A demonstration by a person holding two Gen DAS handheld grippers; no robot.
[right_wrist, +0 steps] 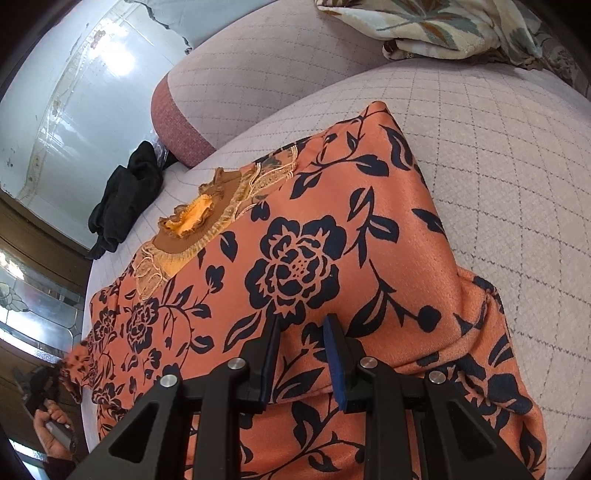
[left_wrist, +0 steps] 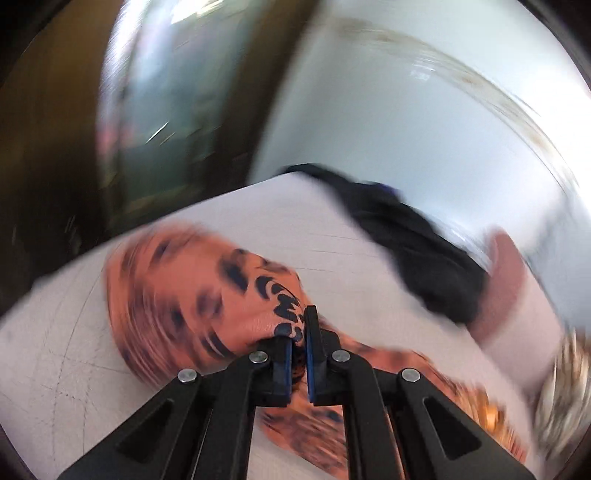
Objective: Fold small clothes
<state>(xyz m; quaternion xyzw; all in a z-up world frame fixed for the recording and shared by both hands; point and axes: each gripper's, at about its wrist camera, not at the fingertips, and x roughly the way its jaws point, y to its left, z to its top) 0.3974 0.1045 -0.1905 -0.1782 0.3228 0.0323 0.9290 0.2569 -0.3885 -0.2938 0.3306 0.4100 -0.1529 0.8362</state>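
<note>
The orange top (right_wrist: 314,258) lies partly folded on the cushion (right_wrist: 498,166). At nine o'clock the left gripper (left_wrist: 299,332) pinches its edge; the right gripper (right_wrist: 301,328) hovers parted above. Final folds seemingly remain.

Quilted pale bed cover (right_wrist: 498,155), rounded bolster with reddish end (right_wrist: 177,110), leaf-print blanket (right_wrist: 424,26) bunched behind, patterned glass door panel (right_wrist: 33,306) beside.

orange garment (right_wrist: 332,236) w/ black floral print, partly folded, flat on quilted cushion (right_wrist: 498,166)
</note>
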